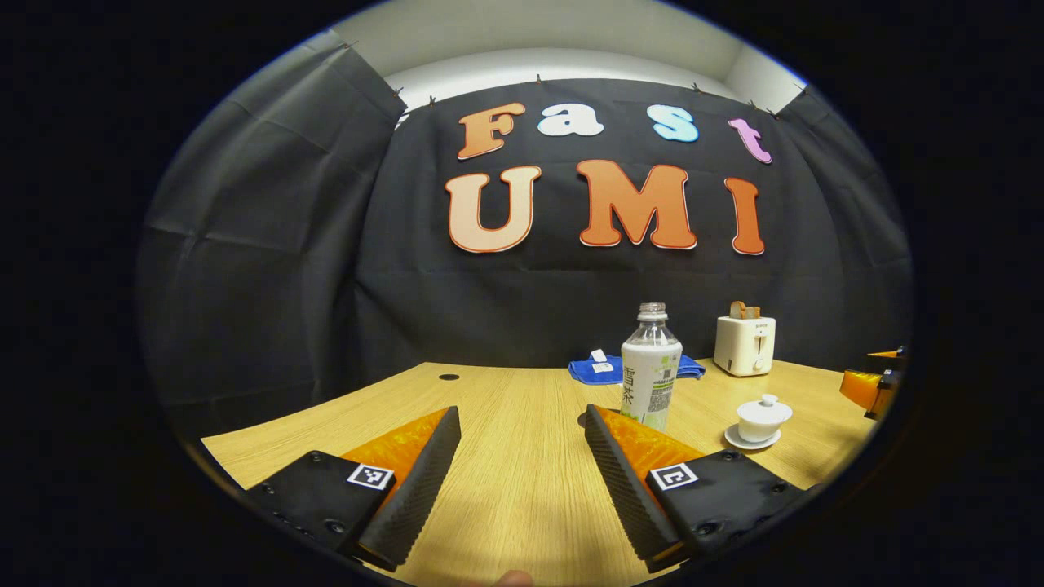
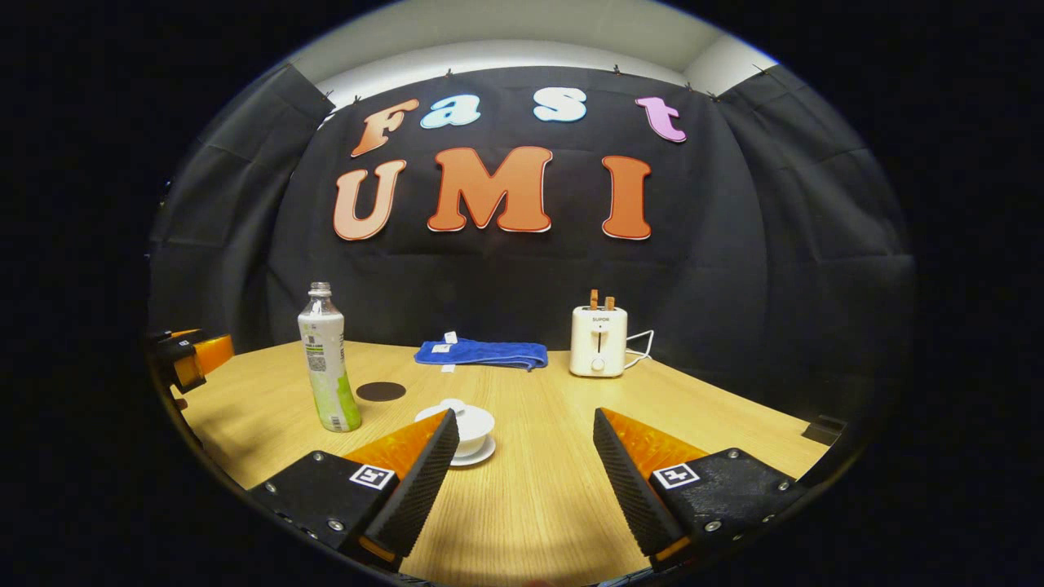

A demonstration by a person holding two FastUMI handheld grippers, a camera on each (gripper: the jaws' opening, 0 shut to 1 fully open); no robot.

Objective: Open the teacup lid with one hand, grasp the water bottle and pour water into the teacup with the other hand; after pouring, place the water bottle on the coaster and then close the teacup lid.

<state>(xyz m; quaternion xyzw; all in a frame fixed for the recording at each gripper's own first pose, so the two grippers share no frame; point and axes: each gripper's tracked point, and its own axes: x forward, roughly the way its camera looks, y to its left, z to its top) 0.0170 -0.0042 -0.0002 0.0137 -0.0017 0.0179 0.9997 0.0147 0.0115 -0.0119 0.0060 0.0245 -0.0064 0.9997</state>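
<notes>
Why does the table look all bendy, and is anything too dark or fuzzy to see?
In the left gripper view the fisheye lens curves the table edge; the water bottle and lidded teacup look sharp. In the right gripper view the table bends too, the dark coaster stays readable, and soft shadows lie under the open right gripper.

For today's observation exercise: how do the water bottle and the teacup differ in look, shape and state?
The water bottle is tall, slim and clear with a printed label; the teacup is low, wide and plain white. The bottle has no cap, while the teacup's lid is on. The teacup sits on a saucer; the bottle stands directly on the table. Both are upright and untouched.
</notes>
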